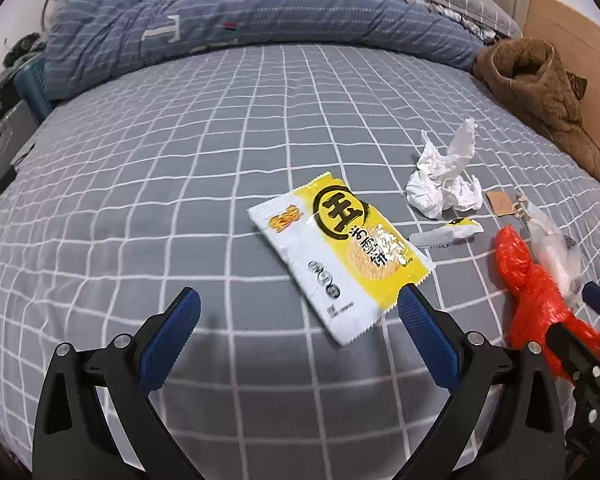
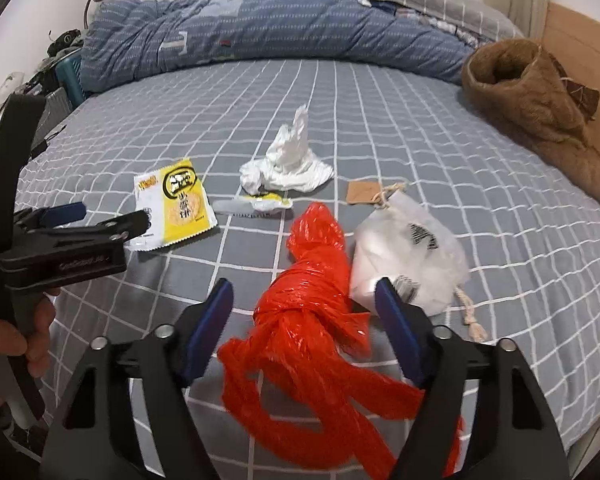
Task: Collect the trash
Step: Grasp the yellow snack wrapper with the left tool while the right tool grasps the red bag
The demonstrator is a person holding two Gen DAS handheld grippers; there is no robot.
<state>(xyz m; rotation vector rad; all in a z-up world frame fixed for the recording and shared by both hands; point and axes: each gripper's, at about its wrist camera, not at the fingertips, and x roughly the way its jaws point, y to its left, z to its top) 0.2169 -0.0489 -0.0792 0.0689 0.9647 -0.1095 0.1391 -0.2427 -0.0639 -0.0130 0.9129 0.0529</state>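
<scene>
Trash is spread over the checked bed sheet (image 1: 180, 160), toward the bed's right edge. The right gripper (image 2: 304, 312) is held wide open with nothing gripped; a twisted red plastic bag (image 2: 300, 320) lies between its fingers, its long axis running away from the gripper, roughly in line with the fingers. The left gripper (image 1: 300, 308) is also spread wide and holds nothing; a yellow-and-white snack wrapper (image 1: 340, 256) lies just ahead of its right finger, long axis diagonal to the fingers. A crumpled tissue (image 2: 288, 164), a small torn wrapper strip (image 2: 256, 204) and a clear pouch (image 2: 412, 256) lie farther in. The red bag is judged nearest to the right gripper, so closing there seems the likely next move.
</scene>
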